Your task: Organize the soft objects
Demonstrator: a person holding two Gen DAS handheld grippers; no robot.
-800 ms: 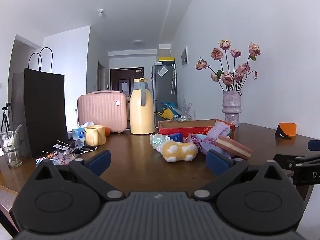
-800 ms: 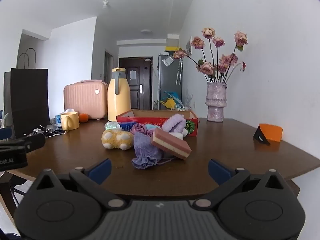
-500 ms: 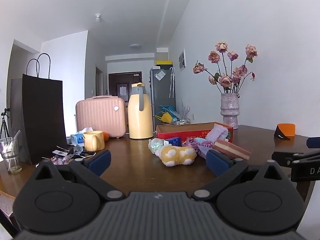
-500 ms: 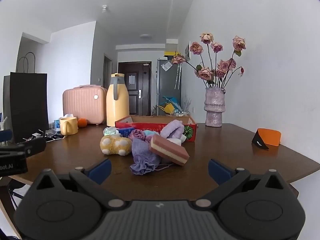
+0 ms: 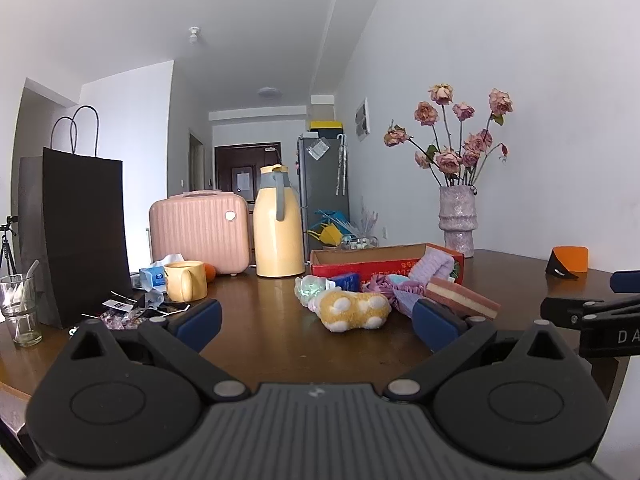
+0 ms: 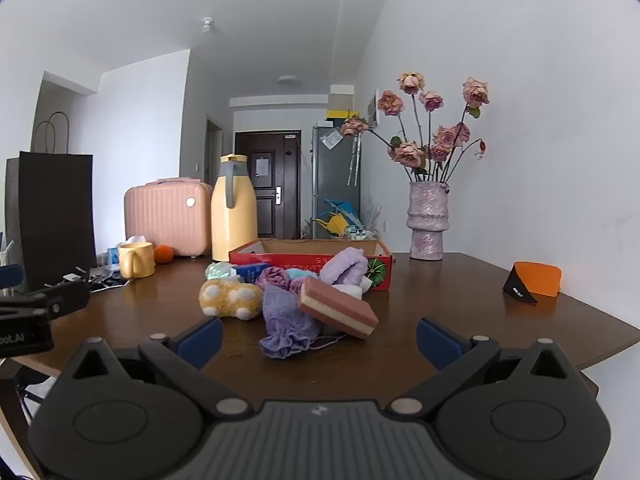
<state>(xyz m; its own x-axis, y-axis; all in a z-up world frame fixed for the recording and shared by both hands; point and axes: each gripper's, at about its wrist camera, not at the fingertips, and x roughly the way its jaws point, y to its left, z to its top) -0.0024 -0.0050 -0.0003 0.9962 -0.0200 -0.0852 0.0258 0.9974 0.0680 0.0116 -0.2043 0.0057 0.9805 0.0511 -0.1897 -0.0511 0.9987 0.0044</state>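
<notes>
Brown wood table [image 6: 460, 288], glossy; soft-goods pile at centre, approx 12 o'clock from both grippers.

Item 1: yellow plush w/ white spots [image 6: 230, 299], lying at 10 o'clock side of pile.
Item 2: lilac knit cloth [image 6: 286, 322], slumped at front of pile, nearest the right gripper.
Item 3: pink-and-cream sponge [image 6: 338, 307], tilted, leaning on the cloth, one corner overhanging toward 4 o'clock.
Item 4: rolled lilac towel [image 6: 345, 266], against front wall of red cardboard box [image 6: 304, 257]; box open-topped, directly behind pile, looks empty from here (inside mostly hidden).
Misc. small soft bits (teal, blue pack) between plush and box; can't ID.

Left gripper [image 5: 316, 320]: jaws spread wide, nothing between pads, plush just ahead at 12.
Right gripper [image 6: 318, 338]: jaws spread wide, nothing held, aimed slightly down at cloth/sponge.

Step, est.: approach, pre-grasp; nothing looks sorted into the box yet. Next move prob. needs one gripper advanced onto a single item, sponge or plush being the free ones on top/outside, then lift over box's front wall.

Clearances: open tabletop in front of pile and at 3 o'clock out to orange holder [image 6: 534, 282]. Vase w/ dried roses [image 6: 427, 222] at 1 o'clock behind box, yellow jug [image 6: 234, 212] and mug [image 6: 136, 259] at 10–11: keep swings low and short. Near table edge sits close under both grippers.
</notes>
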